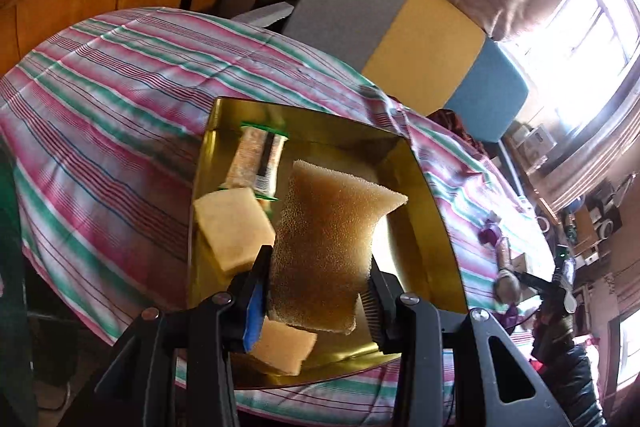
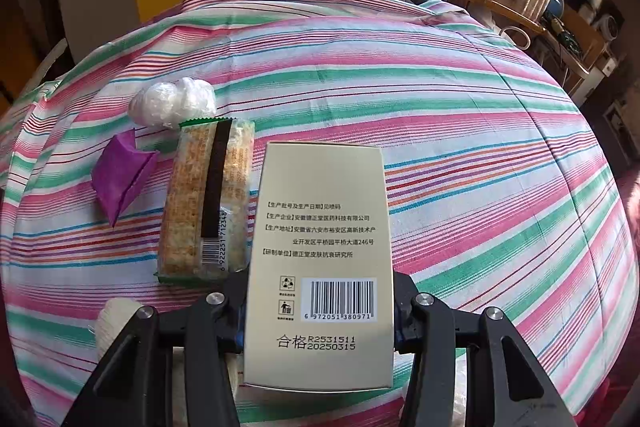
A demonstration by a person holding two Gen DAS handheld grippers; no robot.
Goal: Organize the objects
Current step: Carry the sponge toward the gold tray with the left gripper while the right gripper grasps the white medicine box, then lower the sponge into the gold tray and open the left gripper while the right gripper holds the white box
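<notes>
Foam sponge [image 1: 320, 247] clamped in left hand-held gripper [image 1: 318, 291] over tin [image 1: 436, 211]; right hand-held gripper [image 2: 320, 311] grips box [image 2: 320, 247].

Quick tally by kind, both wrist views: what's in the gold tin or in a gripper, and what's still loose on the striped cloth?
Sponges, one in left gripper, over tin: 3
Snack bars: 2
Box, in right gripper: 1
Purple wrapper: 1
White plastic wad: 1
Total: 8

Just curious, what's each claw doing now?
Left claw shut on sponge, over gold tin. Right claw shut on box. Nothing blocking.
</notes>
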